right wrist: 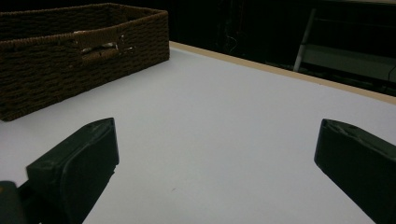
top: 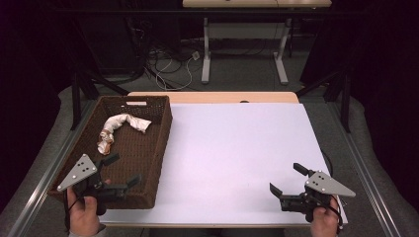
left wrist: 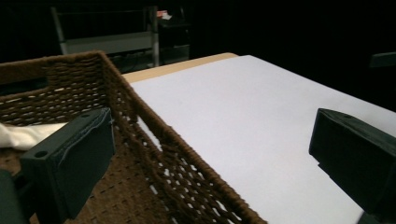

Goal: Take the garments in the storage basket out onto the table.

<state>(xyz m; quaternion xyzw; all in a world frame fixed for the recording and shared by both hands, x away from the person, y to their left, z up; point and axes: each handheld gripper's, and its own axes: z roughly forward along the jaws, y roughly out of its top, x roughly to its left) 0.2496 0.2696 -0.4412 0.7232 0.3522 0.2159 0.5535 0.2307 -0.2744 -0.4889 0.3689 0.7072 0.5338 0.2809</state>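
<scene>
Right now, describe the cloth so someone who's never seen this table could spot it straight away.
Start at the white table top and find the brown woven basket on its left side. Inside, toward the far end, lies the cloth: a pale, twisted, rope-like bundle, the one light thing against the dark weave.

We are finding no text, label, brand, number or sign that we can read in any of the views.
</scene>
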